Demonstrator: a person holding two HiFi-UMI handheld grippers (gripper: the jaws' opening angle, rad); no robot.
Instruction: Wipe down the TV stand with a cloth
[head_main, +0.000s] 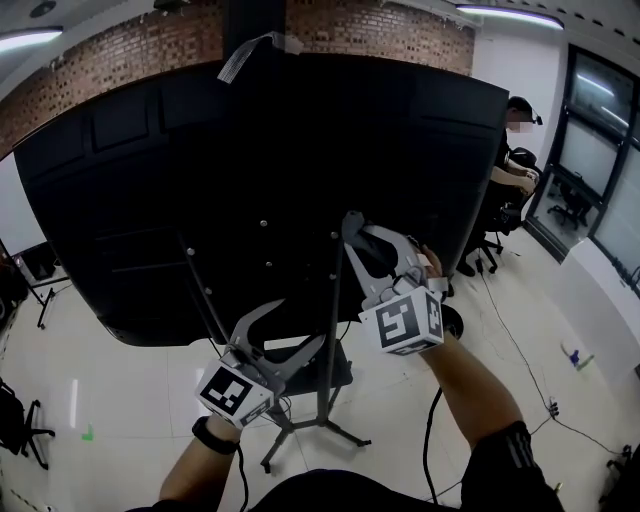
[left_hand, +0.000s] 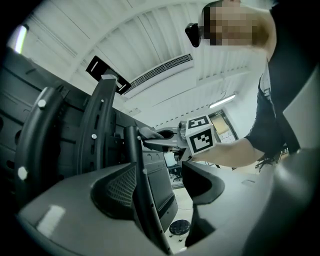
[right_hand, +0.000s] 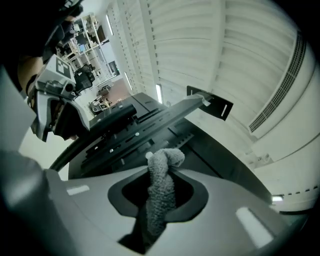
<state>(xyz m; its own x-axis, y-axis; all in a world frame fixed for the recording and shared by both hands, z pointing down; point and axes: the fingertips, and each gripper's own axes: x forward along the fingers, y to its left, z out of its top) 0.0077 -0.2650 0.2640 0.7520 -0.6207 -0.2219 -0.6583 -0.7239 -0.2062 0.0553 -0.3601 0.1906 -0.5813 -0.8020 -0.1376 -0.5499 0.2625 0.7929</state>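
The TV stand's upright poles (head_main: 328, 370) carry a large black TV (head_main: 250, 180), seen from behind. My right gripper (head_main: 360, 232) is raised at the top of one pole against the TV's back. It is shut on a grey cloth (right_hand: 165, 165), which sticks up out of the jaws toward the black mounting rails (right_hand: 130, 135). My left gripper (head_main: 285, 335) is lower, beside the poles. Its jaws stand open with a dark stand bar (left_hand: 142, 195) between them, lying against the left pad. The right gripper (left_hand: 165, 140) also shows in the left gripper view.
The stand's splayed feet (head_main: 300, 432) rest on a pale floor. Cables (head_main: 520, 360) trail to the right. A person (head_main: 515, 165) sits at the back right near glass doors. A black frame (head_main: 20, 420) stands at the far left.
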